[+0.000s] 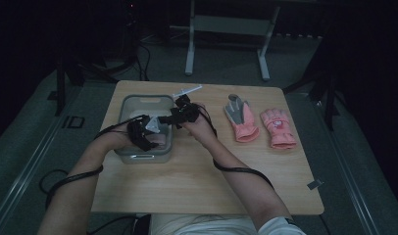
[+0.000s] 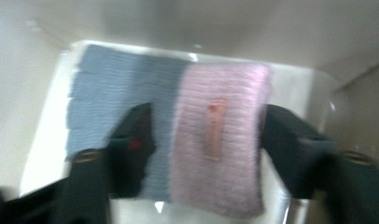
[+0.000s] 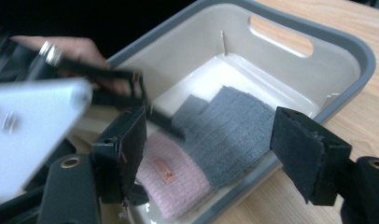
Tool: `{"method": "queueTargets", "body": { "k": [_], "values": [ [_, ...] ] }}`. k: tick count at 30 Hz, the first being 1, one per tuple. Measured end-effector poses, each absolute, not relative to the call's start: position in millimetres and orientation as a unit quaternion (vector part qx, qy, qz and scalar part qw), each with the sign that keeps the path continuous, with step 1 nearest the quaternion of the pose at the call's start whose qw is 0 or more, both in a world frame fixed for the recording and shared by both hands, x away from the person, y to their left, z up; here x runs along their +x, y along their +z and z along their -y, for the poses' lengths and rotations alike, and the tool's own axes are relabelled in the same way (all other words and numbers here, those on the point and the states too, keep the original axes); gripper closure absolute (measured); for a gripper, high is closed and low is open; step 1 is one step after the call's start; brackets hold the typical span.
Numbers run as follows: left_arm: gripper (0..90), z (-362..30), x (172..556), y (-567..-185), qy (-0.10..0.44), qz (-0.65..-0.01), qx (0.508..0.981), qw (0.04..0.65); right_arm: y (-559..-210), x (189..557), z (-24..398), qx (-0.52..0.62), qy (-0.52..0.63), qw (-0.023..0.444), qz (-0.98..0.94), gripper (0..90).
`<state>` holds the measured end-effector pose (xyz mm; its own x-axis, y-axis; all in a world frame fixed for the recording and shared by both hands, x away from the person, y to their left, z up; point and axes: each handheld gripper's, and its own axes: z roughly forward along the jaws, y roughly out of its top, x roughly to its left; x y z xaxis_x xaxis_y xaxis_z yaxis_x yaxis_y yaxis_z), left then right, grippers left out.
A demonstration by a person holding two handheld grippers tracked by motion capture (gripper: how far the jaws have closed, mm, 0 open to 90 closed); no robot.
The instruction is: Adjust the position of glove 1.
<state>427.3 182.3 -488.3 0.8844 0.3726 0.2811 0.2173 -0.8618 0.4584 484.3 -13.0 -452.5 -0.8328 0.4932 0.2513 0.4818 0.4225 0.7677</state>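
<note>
One knit glove point(image 3: 211, 140), grey in the fingers and pink at the cuff, lies flat on the floor of the grey bin point(image 1: 145, 100); two pink gloves are outside the bin to its right, on the desk point(image 1: 197, 186). Of that pair, one glove point(image 1: 240, 117) lies palm up with a grey palm nearer the bin, and the other point(image 1: 278, 128) lies beyond it, farther from the bin.

The left gripper point(image 2: 206, 140) hangs inside the bin with its jaws spread wide, one over the grey part and one past the edge of the pink cuff; they bracket the knit glove without clamping it, though blur leaves it unclear whether the tips touch the wool. The right gripper point(image 3: 208, 149) hovers at the bin's right rim, jaws wide apart and holding nothing.

Judging from this, the job looks like packing gloves into the bin, and it is roughly a third done: one glove in, two left on the desk. It could also be that the left gripper is about to take the knit glove out; the pictures do not settle which.
</note>
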Motion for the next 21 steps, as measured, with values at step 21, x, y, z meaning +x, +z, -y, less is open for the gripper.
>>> {"method": "queueTargets", "body": {
  "k": [21],
  "values": [
    [6.8, -150.7, 395.7, -435.9, 0.147, -0.211, 0.884, 0.390, -439.4, 456.5, 73.1, 0.239, 0.466, 0.049, -0.850, 17.9]
  ]
}}
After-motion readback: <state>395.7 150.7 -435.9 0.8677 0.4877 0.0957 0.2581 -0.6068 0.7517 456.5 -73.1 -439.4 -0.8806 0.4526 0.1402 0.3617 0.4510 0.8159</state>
